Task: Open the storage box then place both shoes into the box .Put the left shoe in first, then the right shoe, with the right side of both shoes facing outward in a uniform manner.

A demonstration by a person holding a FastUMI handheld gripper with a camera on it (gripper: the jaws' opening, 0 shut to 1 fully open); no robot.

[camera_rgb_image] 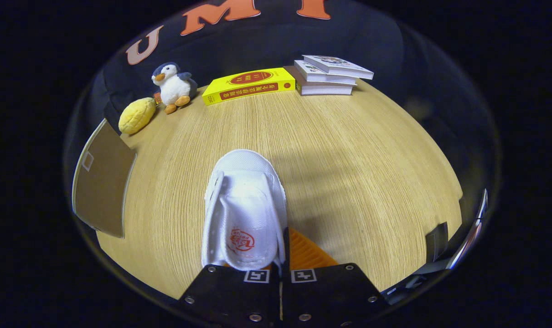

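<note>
The gripper, fingers nearly closed, pinches the right collar edge of the white shoe over the near table; light, soft canvas likely sags, so this stiffer rim seems the best hold.

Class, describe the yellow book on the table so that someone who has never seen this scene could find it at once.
Start at the wooden table and look to its far edge, beyond the white shoe that the tool is shut on. The yellow book lies flat between a plush penguin and a stack of white books. Its bright yellow cover with a red oval sets it apart.
</note>
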